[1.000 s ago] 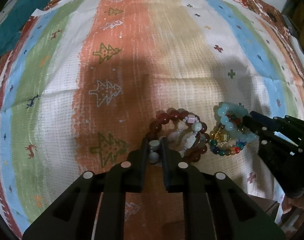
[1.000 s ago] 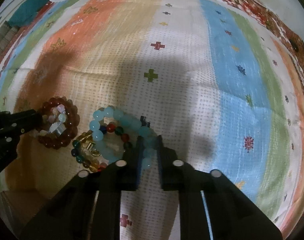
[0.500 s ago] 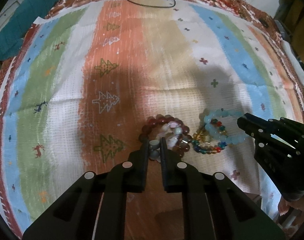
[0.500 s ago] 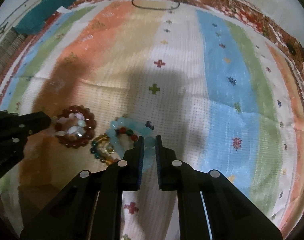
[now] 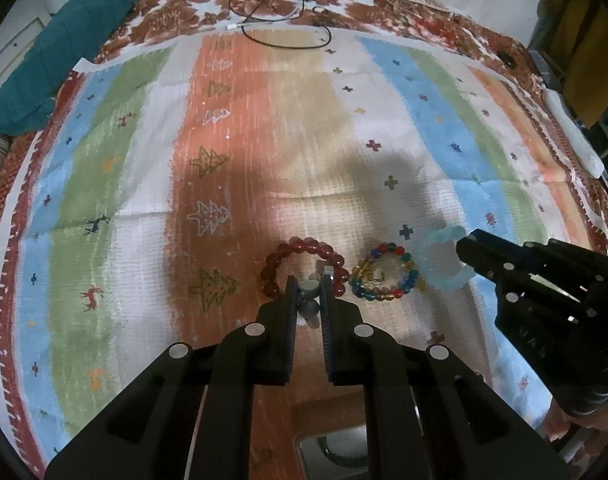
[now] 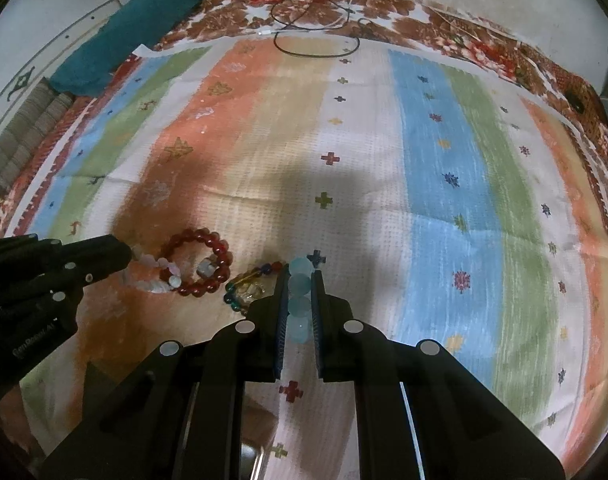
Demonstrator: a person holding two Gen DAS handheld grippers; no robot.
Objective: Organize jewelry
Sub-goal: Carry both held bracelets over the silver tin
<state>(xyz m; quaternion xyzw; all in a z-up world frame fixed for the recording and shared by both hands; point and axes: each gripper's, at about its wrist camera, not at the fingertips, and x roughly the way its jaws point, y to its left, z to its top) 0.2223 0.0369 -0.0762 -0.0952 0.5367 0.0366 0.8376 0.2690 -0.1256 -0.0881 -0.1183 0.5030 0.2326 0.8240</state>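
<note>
My left gripper [image 5: 308, 282] is shut on a pale grey-white bead bracelet [image 5: 309, 300] and holds it just above the striped cloth [image 5: 264, 140]. A dark red bead bracelet [image 5: 304, 252] lies beneath its tips. Beside that rests a multicoloured bead bracelet [image 5: 383, 280]. My right gripper [image 6: 299, 274] is shut on a light blue bead bracelet [image 6: 300, 288]. In the left wrist view that light blue bracelet [image 5: 441, 264] hangs from the right gripper [image 5: 465, 242]. In the right wrist view the left gripper [image 6: 128, 254] carries the pale bracelet [image 6: 156, 278] across the red bracelet [image 6: 202, 264], with the multicoloured bracelet [image 6: 246, 286] close by.
A teal cloth [image 5: 64, 64] lies bunched at the far left edge. A black cable [image 5: 284, 28] loops at the far end of the cloth. A white oblong object [image 5: 571, 132] sits at the right border. A dark container's rim [image 5: 327, 452] shows below my left gripper.
Both grippers have risen with their bracelets. The light blue bracelet has come off the multicoloured one, and the pale bracelet has been drawn partly away from the red one.
</note>
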